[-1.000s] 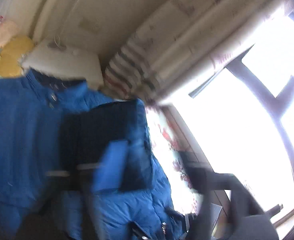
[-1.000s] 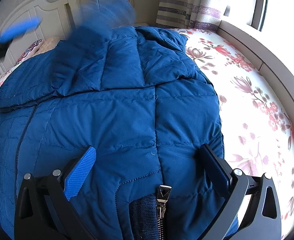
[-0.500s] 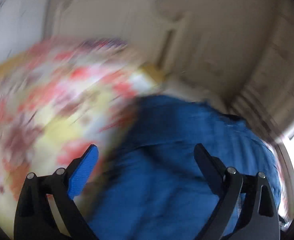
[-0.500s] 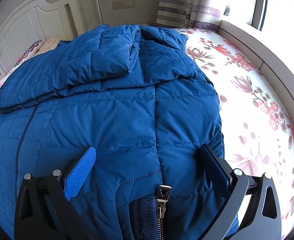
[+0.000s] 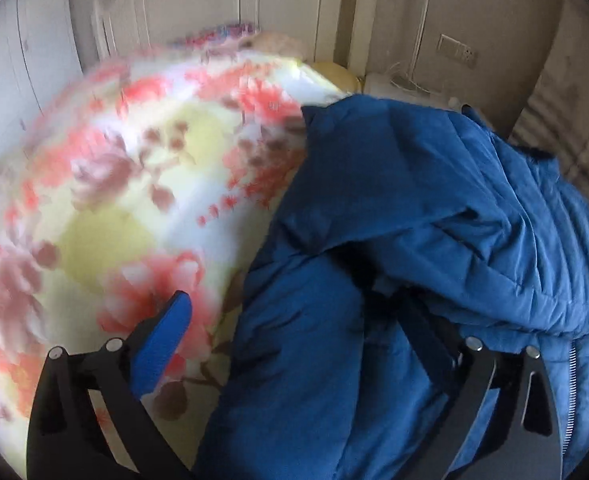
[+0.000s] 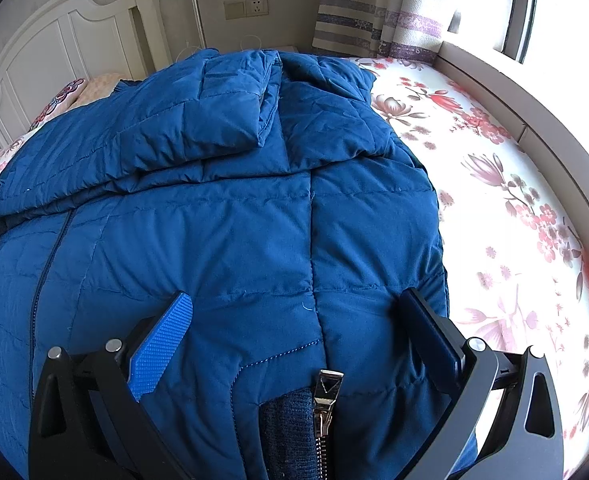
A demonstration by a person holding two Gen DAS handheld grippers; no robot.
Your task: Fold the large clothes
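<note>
**Blue jacket spread under two open grippers**

Between the spread fingers of the right gripper (image 6: 294, 320) lies the blue quilted jacket (image 6: 222, 216), covering the floral bedsheet (image 6: 506, 208), which shows bare outside the right finger. A silver zipper pull (image 6: 328, 390) sits just below the gap between the fingers, beside a dark knit lining. Ahead of the fingertips, one sleeve (image 6: 198, 120) is folded across the jacket's upper part, toward the white headboard (image 6: 66, 44). The left gripper (image 5: 294, 320) is also open, holding nothing: its blue-padded left finger (image 5: 162, 344) hangs over a blurred floral quilt (image 5: 134, 184), while its right finger sits low against a bunched edge of the jacket (image 5: 434, 208).
</note>
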